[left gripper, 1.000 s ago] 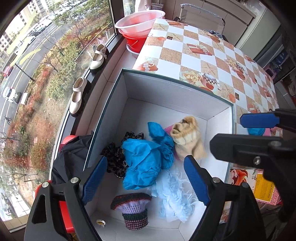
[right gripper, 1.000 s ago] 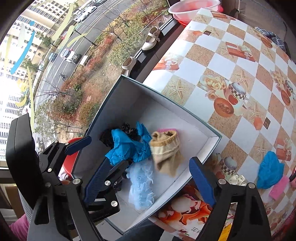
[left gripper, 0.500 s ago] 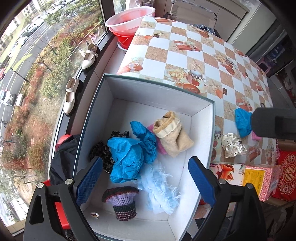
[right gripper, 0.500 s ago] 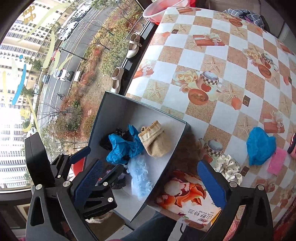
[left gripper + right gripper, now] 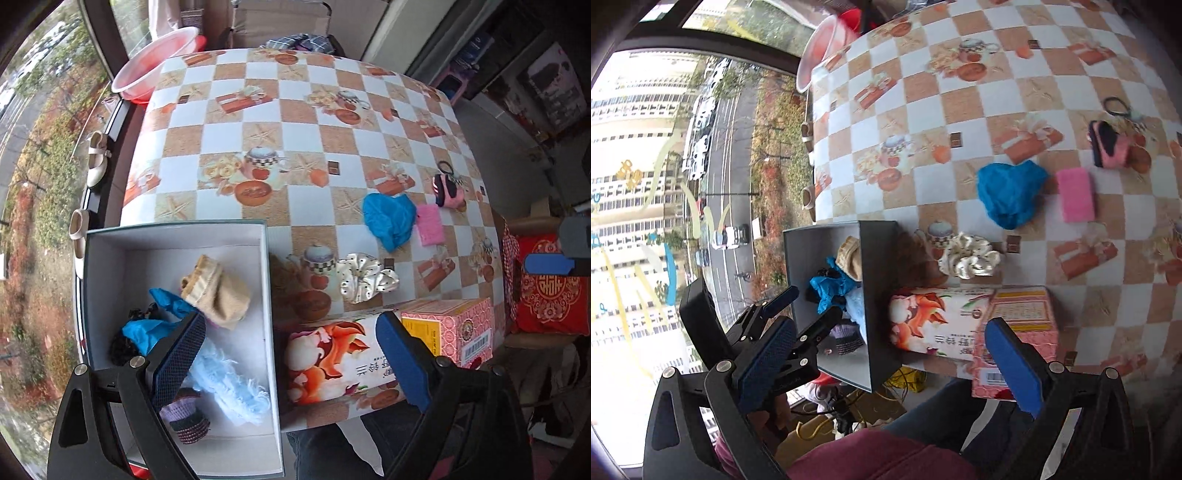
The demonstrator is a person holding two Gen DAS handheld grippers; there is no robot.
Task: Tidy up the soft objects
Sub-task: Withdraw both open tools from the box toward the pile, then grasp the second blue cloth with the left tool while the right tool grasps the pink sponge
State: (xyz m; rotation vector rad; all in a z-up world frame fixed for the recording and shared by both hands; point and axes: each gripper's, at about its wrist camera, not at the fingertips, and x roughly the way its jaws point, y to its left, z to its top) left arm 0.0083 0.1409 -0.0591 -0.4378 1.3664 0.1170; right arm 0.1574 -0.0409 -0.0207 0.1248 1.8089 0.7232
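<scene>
With both our left gripper (image 5: 290, 356) and right gripper (image 5: 890, 363) gaping empty, the cream polka-dot satin scrunchie (image 5: 969, 256) by the table's near edge lies nearer the right one.

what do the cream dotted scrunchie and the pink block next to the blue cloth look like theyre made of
Scrunchie: probably satin-like fabric, since its gathered folds show a soft sheen with dark dots. Pink block: likely sponge or foam, with a matte, finely textured face, though it is too small to be sure.
</scene>
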